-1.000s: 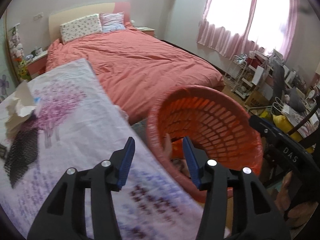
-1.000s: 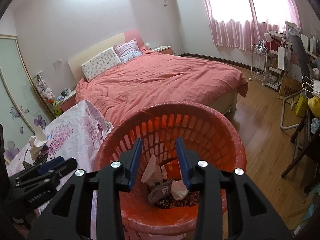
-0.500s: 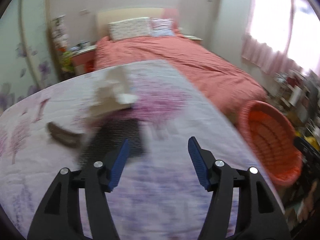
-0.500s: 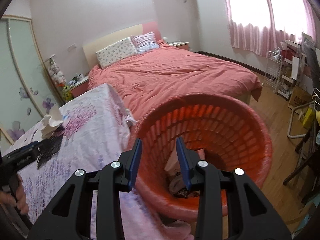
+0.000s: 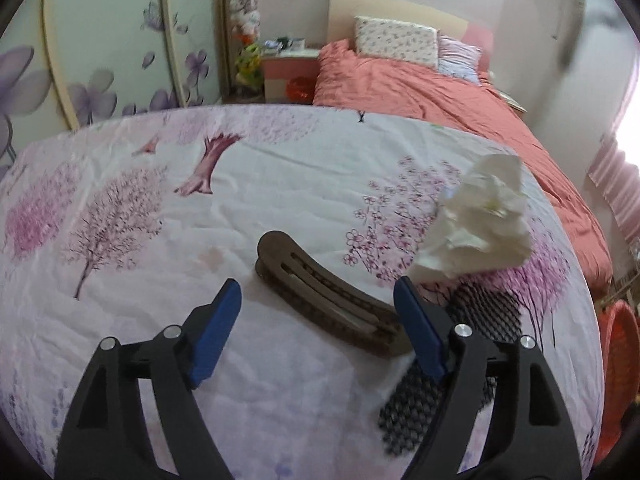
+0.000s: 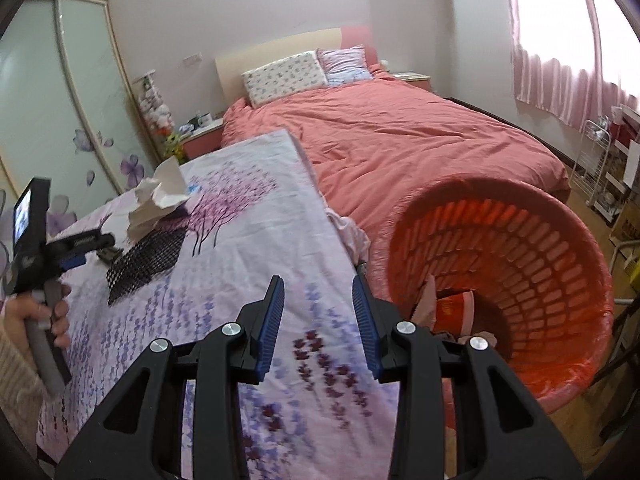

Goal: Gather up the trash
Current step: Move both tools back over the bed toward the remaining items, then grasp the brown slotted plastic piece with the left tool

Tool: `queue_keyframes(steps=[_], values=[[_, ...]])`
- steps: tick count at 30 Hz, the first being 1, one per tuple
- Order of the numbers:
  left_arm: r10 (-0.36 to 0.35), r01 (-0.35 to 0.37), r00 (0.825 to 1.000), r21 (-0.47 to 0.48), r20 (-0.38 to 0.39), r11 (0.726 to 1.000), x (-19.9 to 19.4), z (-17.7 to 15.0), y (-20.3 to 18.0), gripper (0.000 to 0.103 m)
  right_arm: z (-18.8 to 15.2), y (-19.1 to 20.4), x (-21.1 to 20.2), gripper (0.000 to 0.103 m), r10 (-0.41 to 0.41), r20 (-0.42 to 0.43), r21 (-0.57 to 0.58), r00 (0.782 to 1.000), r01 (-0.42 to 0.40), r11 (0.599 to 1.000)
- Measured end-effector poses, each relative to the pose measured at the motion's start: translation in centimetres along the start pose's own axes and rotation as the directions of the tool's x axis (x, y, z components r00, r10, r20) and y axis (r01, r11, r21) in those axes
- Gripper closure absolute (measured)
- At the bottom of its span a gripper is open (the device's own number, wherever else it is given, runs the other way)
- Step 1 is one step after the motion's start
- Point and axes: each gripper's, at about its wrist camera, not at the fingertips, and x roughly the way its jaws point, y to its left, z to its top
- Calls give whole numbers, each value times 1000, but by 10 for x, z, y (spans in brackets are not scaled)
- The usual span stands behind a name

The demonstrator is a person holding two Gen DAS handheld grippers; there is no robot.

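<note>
My left gripper (image 5: 318, 312) is open and empty, just above a brown curved hair clip (image 5: 328, 300) on the floral tablecloth (image 5: 160, 208). A crumpled white tissue (image 5: 484, 220) and a black mesh piece (image 5: 452, 368) lie to its right. My right gripper (image 6: 318, 312) is open and empty over the table's near end, left of the red basket (image 6: 520, 264), which holds several pieces of trash. In the right wrist view the left gripper (image 6: 76, 248), the tissue (image 6: 156, 200) and the mesh (image 6: 148, 260) show at the far left.
A bed with a salmon quilt (image 6: 400, 136) stands behind the table. A pink nightstand (image 5: 288, 76) and sliding wardrobe doors (image 5: 100, 40) are at the back. A white wire rack (image 6: 596, 164) stands by the curtains at the right.
My left gripper has swung left from the basket to the table and now hovers over the brown hair clip. My right gripper has drifted left, from over the basket to over the table's end.
</note>
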Motion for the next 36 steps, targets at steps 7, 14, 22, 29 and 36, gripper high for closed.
queue_keyframes(steps=[7,14,22,29,36], values=[[50,-49,998,21,-31,999,21,1,-9,21,-4,11,6,66,0,-21,-24,1000,0,1000],[93,-92,995,36,-27,995,24,-6,0,21,-6,12,7,66,2,-29,-27,1000,-2,1000],[53,-52,999,11,-12,999,15,-3,50,34,-9,9,12,66,8,-39,-10,999,-9,1000],[17,-22,999,160,34,987,20,7,22,46,-10,13,16,66,12,-49,-20,999,-13,1000],[23,-24,1000,227,4,974,40,21,2,57,-9,15,15,66,3,-50,-26,999,-4,1000]])
